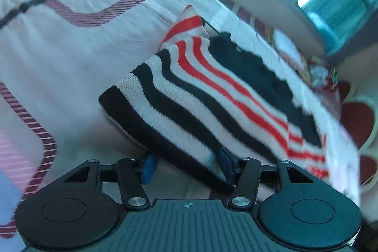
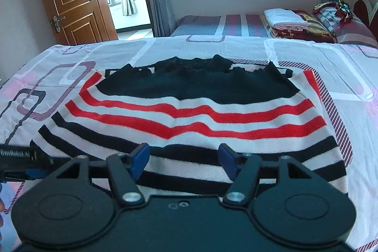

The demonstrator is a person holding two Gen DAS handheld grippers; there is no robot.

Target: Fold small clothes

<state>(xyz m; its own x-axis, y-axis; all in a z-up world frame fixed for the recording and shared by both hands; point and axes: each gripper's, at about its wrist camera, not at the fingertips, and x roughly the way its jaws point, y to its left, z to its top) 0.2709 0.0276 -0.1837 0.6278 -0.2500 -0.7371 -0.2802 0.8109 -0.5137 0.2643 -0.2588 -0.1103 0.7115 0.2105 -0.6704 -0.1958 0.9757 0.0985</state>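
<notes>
Left gripper [image 1: 186, 168] straddled the striped top's [image 1: 212, 96] hem, jaws apart; right gripper [image 2: 184, 161] hovered apart above it. Bite both layers.

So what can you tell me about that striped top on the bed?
The top is a small knit garment, white with black stripes near its hem, red stripes higher up, and a solid black part with a ragged-looking edge at the far end. It lies spread nearly flat on the patterned bedsheet. The left gripper straddles its near hem, one corner slightly raised; the right gripper sits over the hem. Whether either pinches it is unclear.
</notes>
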